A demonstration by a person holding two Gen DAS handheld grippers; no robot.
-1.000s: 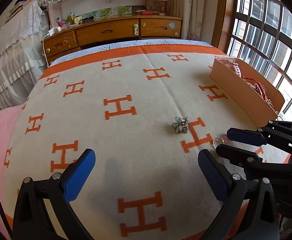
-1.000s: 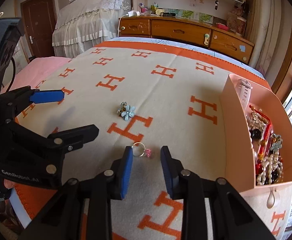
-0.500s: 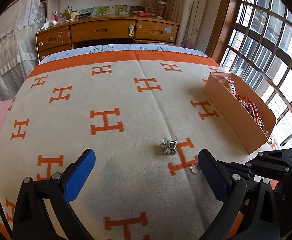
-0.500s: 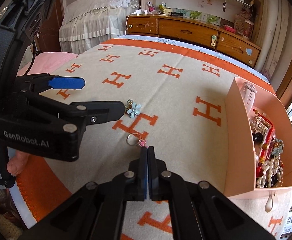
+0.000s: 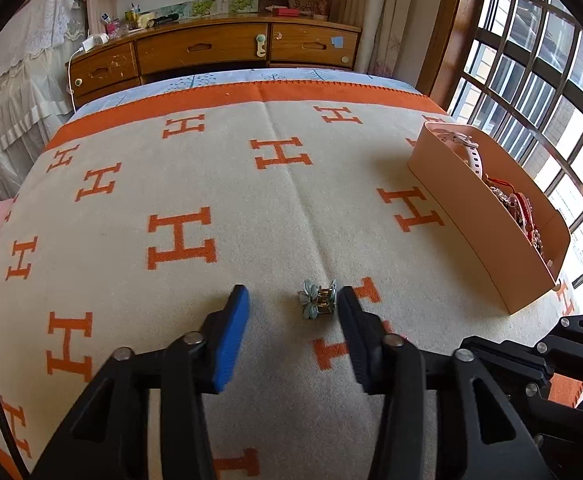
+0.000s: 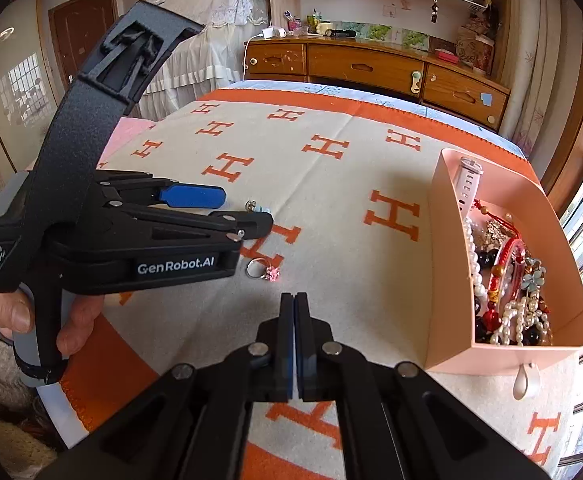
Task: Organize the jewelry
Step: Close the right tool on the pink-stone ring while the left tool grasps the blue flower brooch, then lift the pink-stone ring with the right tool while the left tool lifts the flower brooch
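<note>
Left wrist view: left hand-held gripper (image 5: 291,312), jaws closing, brackets the flower earring (image 5: 316,304), right jaw touching.

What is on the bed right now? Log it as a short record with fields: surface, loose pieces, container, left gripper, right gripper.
surface: cream blanket with orange H pattern
loose pieces: pale blue flower-shaped metal clip; silver ring with pink stone
container: peach open-topped box holding pearl strands, beads, a pale watch strap
left gripper: jaws have just been closing around the clip; right pad at it, left pad apart
right gripper: shut, empty, short of the ring
</note>
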